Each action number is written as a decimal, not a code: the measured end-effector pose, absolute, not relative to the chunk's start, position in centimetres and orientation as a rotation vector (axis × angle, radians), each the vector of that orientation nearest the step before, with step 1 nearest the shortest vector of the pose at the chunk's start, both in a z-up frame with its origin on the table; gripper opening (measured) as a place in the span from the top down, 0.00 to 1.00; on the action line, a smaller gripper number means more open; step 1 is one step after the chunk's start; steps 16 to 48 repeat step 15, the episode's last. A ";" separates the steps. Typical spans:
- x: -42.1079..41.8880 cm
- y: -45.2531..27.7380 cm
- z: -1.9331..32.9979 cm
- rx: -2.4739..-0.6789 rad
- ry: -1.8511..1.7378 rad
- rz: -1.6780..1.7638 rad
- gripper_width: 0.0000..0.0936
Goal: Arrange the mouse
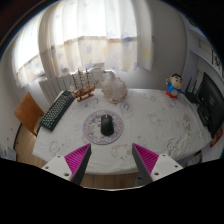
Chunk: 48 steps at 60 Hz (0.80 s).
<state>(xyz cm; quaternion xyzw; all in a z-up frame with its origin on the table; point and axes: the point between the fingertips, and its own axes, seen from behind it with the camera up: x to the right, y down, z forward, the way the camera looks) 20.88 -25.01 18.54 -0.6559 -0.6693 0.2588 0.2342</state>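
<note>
Here, a dark, rounded mouse (106, 124) rests on a round patterned mat (105, 126) atop a pale cloth-covered table (160, 125), well ahead of the spread, empty gripper (112, 160); a black keyboard (56, 110) lies near the table's edge.

We see a table (165, 125) with patterned cloth carrying a mouse (106, 124) on a round mat (104, 127), keyboard (57, 109), model ship (86, 82) and figurine (175, 88).

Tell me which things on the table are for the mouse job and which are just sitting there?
For the job: mouse, round mouse mat, open fingers.

Just sitting there: keyboard, model ship, white fluffy thing, toy figure, chair.
</note>
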 end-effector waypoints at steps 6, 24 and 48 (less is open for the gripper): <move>20.8 -23.3 18.5 -1.773 -1.803 0.671 0.10; 21.1 -23.0 18.5 -1.769 -1.778 0.670 0.09; 21.1 -23.0 18.5 -1.769 -1.778 0.670 0.09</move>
